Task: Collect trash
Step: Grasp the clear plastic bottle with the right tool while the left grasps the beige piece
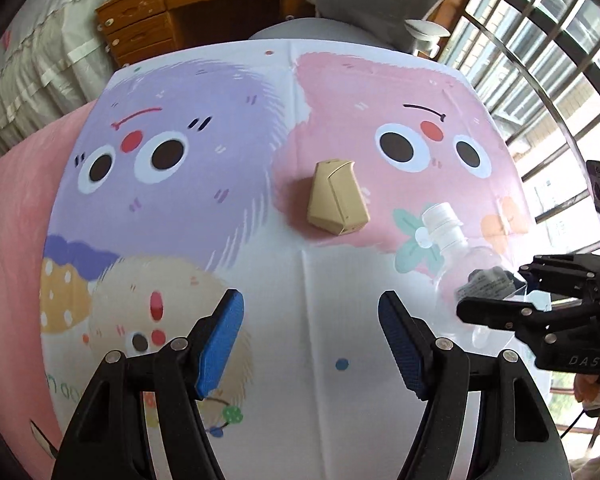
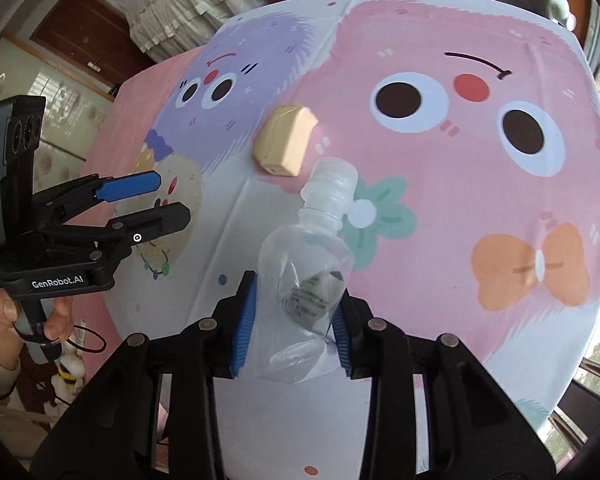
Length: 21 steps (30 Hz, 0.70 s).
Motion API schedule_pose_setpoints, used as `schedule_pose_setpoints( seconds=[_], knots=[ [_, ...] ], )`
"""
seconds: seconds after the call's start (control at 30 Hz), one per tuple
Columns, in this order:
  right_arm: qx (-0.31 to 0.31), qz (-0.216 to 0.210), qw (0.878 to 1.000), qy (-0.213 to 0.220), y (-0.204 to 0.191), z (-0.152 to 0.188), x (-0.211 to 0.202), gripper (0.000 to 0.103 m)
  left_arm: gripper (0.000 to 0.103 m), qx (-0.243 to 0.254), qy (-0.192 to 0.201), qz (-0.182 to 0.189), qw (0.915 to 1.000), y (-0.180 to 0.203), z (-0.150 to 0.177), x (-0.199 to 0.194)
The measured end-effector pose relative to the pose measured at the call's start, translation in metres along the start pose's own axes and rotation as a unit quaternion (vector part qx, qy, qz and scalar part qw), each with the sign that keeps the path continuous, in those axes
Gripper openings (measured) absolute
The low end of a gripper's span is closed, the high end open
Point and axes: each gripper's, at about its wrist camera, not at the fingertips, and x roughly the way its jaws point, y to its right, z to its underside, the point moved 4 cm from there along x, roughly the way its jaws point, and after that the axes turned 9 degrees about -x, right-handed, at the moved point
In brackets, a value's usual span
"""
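My right tool (image 2: 292,320) pinches the crushed clear bottle (image 2: 306,264) above the desk (image 2: 440,320); left tool (image 1: 312,332) spread, empty. I should grip firmly; thin plastic slips.

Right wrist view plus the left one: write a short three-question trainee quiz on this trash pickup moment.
1. True or false: the right claw is shut on the clear plastic bottle.
2. The left claw is: A) open and empty, B) holding the carton.
3. What trash lies alone on the cartoon tablecloth?

Key: 1 true. 2 A. 3 the crushed beige carton.
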Motion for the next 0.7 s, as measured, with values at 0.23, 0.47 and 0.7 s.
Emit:
schedule_pose_setpoints(
  seconds=[0.23,0.47,0.7],
  knots=[
    [0.045,0.028,0.998,0.045,0.033,-0.005,-0.005,0.031,0.071,0.167,-0.007,-0.021,0.9857,0.033,-0.042,0.045],
    [0.048,0.021,0.998,0.046,0.034,-0.01,0.012,0.031,0.071,0.263,-0.033,-0.003,0.9641,0.041,-0.059,0.074],
    [0.046,0.01,0.998,0.046,0.037,-0.017,0.018,0.031,0.071,0.331,-0.034,-0.01,0.9431,0.045,-0.065,0.087]
  ],
)
